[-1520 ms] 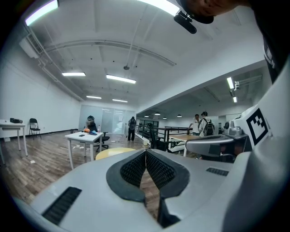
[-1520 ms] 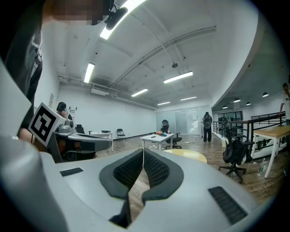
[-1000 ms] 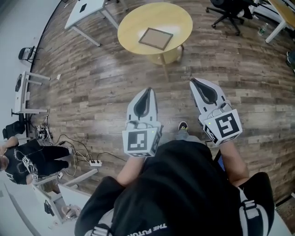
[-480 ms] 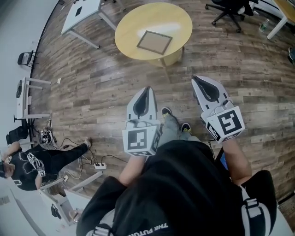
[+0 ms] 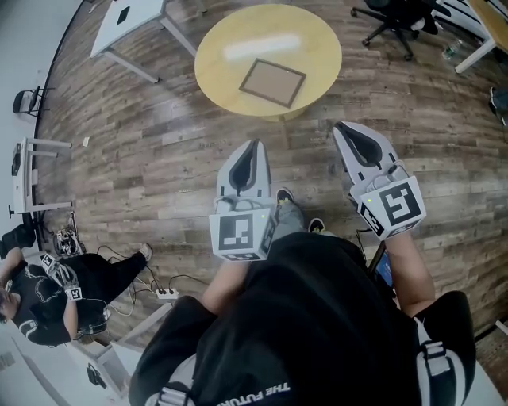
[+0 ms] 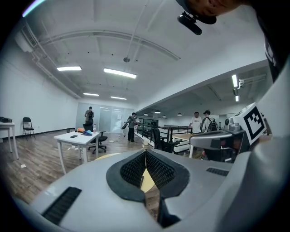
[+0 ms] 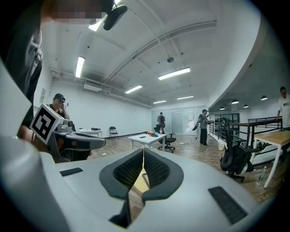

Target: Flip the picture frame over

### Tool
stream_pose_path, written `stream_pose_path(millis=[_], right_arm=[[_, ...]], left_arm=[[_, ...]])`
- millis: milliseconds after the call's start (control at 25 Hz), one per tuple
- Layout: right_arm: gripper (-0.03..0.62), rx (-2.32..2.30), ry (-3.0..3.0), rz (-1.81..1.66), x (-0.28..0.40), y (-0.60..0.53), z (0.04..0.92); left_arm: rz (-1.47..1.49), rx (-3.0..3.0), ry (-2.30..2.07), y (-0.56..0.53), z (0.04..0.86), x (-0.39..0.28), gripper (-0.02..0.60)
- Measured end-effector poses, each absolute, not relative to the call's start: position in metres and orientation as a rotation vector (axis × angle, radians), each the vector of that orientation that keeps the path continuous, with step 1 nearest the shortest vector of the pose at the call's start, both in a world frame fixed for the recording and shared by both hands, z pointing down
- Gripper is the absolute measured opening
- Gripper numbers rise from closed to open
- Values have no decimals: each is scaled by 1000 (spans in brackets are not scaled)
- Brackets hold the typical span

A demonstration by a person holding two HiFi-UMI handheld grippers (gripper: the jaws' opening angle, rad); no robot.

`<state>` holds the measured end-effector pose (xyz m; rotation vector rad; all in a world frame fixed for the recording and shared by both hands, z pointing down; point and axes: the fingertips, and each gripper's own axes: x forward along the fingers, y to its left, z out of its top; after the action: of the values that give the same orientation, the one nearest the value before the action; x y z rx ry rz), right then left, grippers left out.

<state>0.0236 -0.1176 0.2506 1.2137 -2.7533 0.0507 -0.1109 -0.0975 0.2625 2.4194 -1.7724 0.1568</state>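
- Frame [image 5: 272, 82]: brown border, pale centre, lying flat on the table in the upper middle of the head view. It is turned a little askew, sits toward the table's near right part, and is well apart from both grippers. No writing on it can be read.
- Table [image 5: 222, 67]: round, yellow top, with a white glare band above the frame. It stands on the floor [image 5: 159, 158] of wood-look planks.
- Left gripper [image 5: 252, 147]: grey-white, centre of the head view, tips toward the table. In its own view the jaws [image 6: 146, 153] meet at the tips and grip nothing. A sliver of yellow table shows through the slit behind the tips.
- Left cube [image 5: 240, 234]: black-and-white square marker on its top face, no letters.
- Right gripper [image 5: 343, 127]: right of centre in the head view, level with its twin. In its own view the jaws [image 7: 143, 152] are closed tip to tip and empty.
- Right cube [image 5: 394, 206]: square marker with an S-like pattern. It also shows at the right edge of the left gripper view [image 6: 251, 122].
- Shirt [image 5: 317, 317]: black, filling the lower head view. White print reads "THE FUTUR", cut off at the bottom edge.
- Shoe [image 5: 284, 198]: dark, between the grippers.
- Desk [image 5: 119, 20]: white, upper left corner.
- Chair [image 5: 393, 20]: black office type, upper right.
- Seated person [image 5: 48, 293]: lower left edge, dark clothes with markers too small to read.
- Power strip [image 5: 165, 293]: white, on the floor, with cables.
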Motion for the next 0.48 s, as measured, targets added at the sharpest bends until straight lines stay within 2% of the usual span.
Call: stream_pose_path(millis=[480], right_arm=[[20,1204,-2665,-82,-23,-184,244]], left_arm=[[131,2417,-1706,-164,282,-167,23]])
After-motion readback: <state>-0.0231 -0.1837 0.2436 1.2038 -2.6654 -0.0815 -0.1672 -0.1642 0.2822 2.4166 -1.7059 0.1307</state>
